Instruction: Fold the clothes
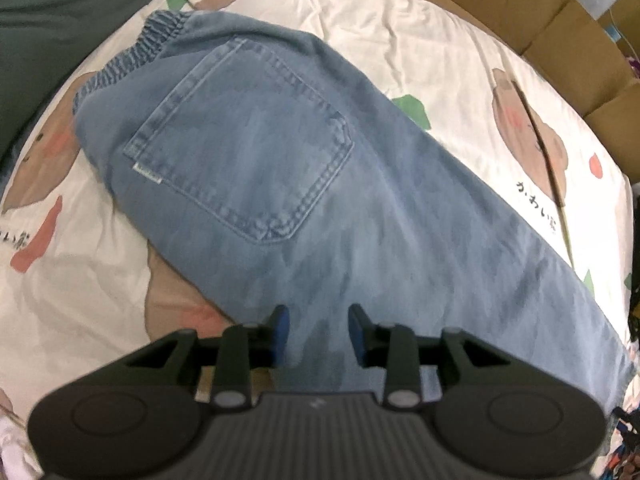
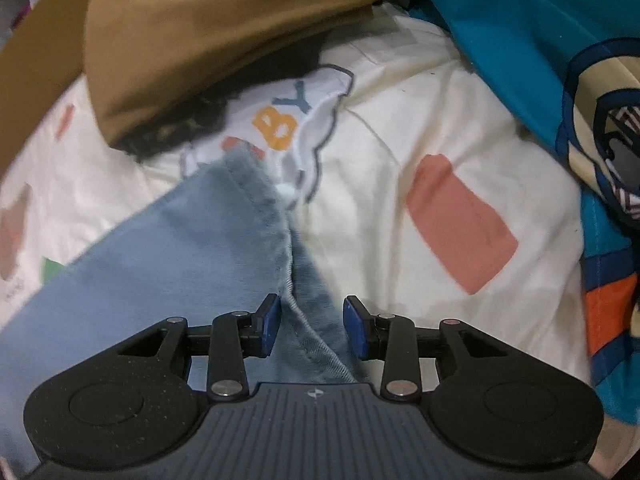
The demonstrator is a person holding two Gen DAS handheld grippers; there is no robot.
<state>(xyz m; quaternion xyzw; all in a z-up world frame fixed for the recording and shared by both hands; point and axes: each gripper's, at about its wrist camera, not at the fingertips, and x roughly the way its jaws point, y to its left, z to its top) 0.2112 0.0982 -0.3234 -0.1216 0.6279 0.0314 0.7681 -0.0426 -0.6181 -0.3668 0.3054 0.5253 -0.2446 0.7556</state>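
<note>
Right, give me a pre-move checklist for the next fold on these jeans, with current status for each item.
1. Jeans lying flat on the bedsheet, back pocket up: ok.
2. Left gripper jaws apart, no denim pinched: ok.
3. Right gripper jaws apart astride the seam edge, pads not pressing: ok.
4. Elastic waistband smooth: not ok, bunched.
5. Fold area clear: not ok, brown garment and white printed garment lie close.
6. Leg hems aligned: cannot tell.
</note>
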